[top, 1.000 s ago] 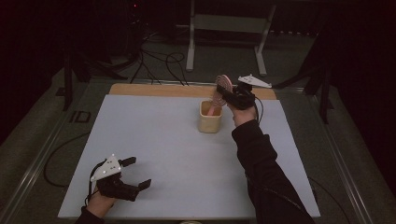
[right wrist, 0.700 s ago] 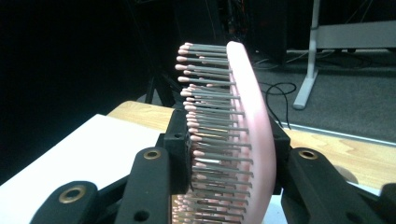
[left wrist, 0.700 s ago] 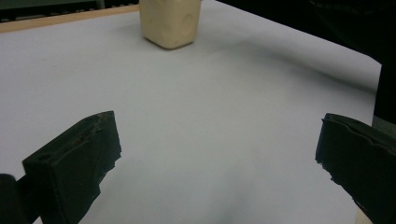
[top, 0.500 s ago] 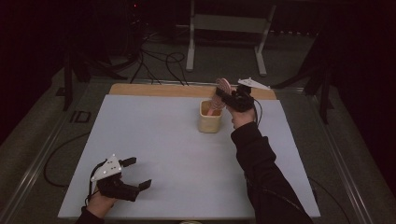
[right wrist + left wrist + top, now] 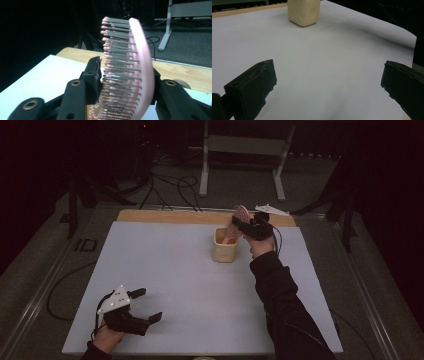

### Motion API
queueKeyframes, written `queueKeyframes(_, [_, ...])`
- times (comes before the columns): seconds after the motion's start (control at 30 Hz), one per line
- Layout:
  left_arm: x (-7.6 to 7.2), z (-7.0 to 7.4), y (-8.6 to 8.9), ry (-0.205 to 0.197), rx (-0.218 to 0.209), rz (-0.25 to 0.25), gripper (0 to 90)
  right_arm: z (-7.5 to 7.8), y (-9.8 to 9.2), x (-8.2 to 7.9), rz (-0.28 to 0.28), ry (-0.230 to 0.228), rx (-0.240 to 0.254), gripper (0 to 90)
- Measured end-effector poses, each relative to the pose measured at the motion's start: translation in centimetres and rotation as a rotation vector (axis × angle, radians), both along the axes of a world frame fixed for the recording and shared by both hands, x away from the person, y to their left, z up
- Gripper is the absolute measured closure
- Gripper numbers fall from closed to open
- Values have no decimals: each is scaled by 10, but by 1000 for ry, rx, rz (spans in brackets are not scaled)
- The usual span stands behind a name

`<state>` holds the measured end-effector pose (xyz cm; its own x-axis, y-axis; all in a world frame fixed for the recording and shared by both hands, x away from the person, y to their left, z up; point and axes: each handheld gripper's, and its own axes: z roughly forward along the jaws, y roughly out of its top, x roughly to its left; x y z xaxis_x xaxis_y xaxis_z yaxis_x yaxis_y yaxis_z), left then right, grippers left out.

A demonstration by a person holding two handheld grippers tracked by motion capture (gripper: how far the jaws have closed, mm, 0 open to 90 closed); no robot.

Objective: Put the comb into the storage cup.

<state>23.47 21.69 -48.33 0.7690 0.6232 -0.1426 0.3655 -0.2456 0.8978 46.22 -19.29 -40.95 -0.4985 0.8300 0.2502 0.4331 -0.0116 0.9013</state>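
Pink hairbrush [image 5: 130, 72], a curved plastic paddle set with rows of thin grey bristles tipped in pink beads, is seen between the black jaws of the right gripper [image 5: 242, 226], which have just been opening, above a cream, round-cornered cup [image 5: 224, 245]. The left gripper [image 5: 141, 306] rests wide open and empty on the smooth white table [image 5: 180, 285].

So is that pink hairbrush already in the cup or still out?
Partly in: the hairbrush stands upright, lower end inside the cup, head between the right tongs.
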Motion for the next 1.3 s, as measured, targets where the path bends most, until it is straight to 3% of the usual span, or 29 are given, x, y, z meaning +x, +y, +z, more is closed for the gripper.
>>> queueKeyframes(0.27, [0,0,-1,4,-2,-3,4,-3,-7,1,-18,5,-22,537])
queueKeyframes(0.3, [0,0,-1,4,-4,-2,4,-3,-9,1,-14,15,-13,443])
queueKeyframes(0.33, [0,0,0,3,-4,-2,4,-3,-9,1,-14,15,-13,443])
queueKeyframes(0.37, [0,0,0,2,-2,-3,4,-5,-11,3,-9,39,-2,300])
queueKeyframes(0.4, [0,0,0,2,-2,-3,4,-5,-11,3,-9,39,-2,300])
queueKeyframes(0.5, [0,0,0,4,-6,-1,4,-5,-12,3,-30,66,-16,139])
queueKeyframes(0.57, [0,0,-1,3,-2,-2,4,-5,-14,3,-30,77,-10,110])
queueKeyframes(0.83, [1,0,-1,6,2,-5,4,-6,-15,1,-15,85,-32,96])
queueKeyframes(1.13, [0,-1,-1,6,2,-4,4,-6,-17,-1,13,81,-13,87])
queueKeyframes(1.3, [-1,-1,-2,8,6,-4,4,-6,-14,-3,27,66,-48,88])
